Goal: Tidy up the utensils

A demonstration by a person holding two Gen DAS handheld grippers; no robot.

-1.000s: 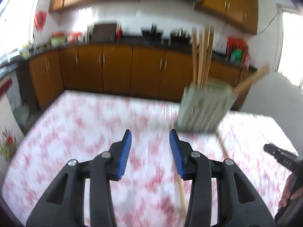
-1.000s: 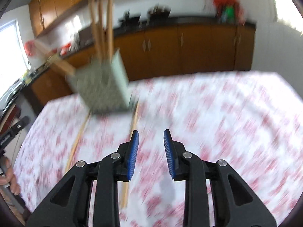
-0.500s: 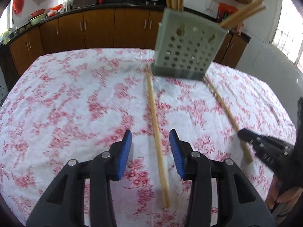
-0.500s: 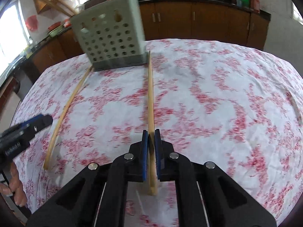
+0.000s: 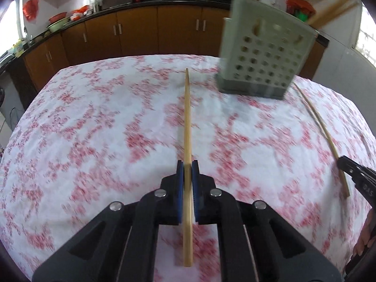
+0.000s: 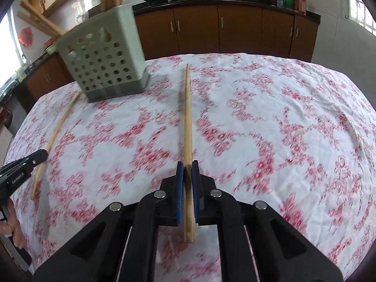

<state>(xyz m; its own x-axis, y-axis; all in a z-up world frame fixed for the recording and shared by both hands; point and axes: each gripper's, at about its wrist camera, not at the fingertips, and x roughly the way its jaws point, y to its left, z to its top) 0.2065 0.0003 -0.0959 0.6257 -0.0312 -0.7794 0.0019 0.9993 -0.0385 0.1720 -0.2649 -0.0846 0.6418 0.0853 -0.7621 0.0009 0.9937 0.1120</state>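
1. Left wrist view: the left gripper (image 5: pixel 187 171), apart half a second ago, is now clamped on a chopstick (image 5: pixel 187 122) on the tablecloth (image 5: pixel 94 129).
2. Right gripper (image 6: pixel 187 171) stays clamped on the other chopstick (image 6: pixel 187 117).
3. Both sticks look ready to lift toward the holder (image 6: pixel 103 58), near their far tips.

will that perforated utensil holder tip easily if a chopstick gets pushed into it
Probably somewhat. The utensil holder is tall for its base and looks like light plastic, so a sideways shove could rock it. The chopsticks already inside lean out over one edge, adding off-centre weight. The tablecloth might grip the base or slide with it.
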